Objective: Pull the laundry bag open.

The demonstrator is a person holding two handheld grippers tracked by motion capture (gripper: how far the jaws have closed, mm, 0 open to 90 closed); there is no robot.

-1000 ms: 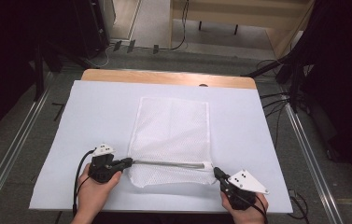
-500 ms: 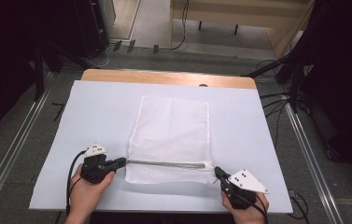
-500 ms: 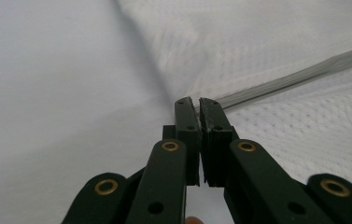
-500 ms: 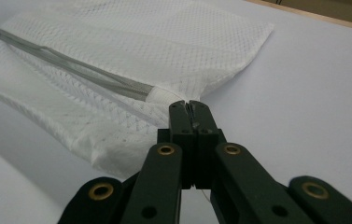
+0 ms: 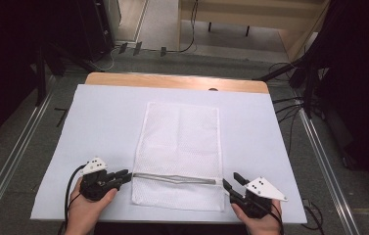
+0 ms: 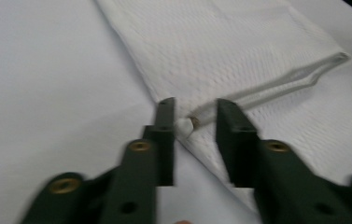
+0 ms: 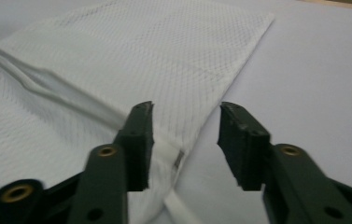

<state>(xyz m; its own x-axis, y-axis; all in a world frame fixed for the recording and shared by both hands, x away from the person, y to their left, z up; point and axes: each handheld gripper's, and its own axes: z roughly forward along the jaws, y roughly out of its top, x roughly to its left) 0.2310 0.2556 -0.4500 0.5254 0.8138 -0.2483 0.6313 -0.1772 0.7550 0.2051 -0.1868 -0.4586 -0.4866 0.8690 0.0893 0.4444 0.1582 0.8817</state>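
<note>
- We see a flat, rectangular white mesh bag (image 5: 179, 147) mid-table on the white sheet (image 5: 99, 122); contents can't be told.
- Zipper (image 5: 174, 177) runs across its near end.
- Left gripper (image 5: 123, 176) parted at the zipper's left end; right gripper (image 5: 232, 181) parted, straddling the bag's right edge.

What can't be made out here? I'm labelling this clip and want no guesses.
- Mesh bag contents: the weave hides them in the high view.
- Zipper pull: blurred in the left gripper view.
- Left hand-held gripper grip: jaws flank the zipper end; contact unclear.
- Right hand-held gripper body: cut off by the bottom edge.
</note>
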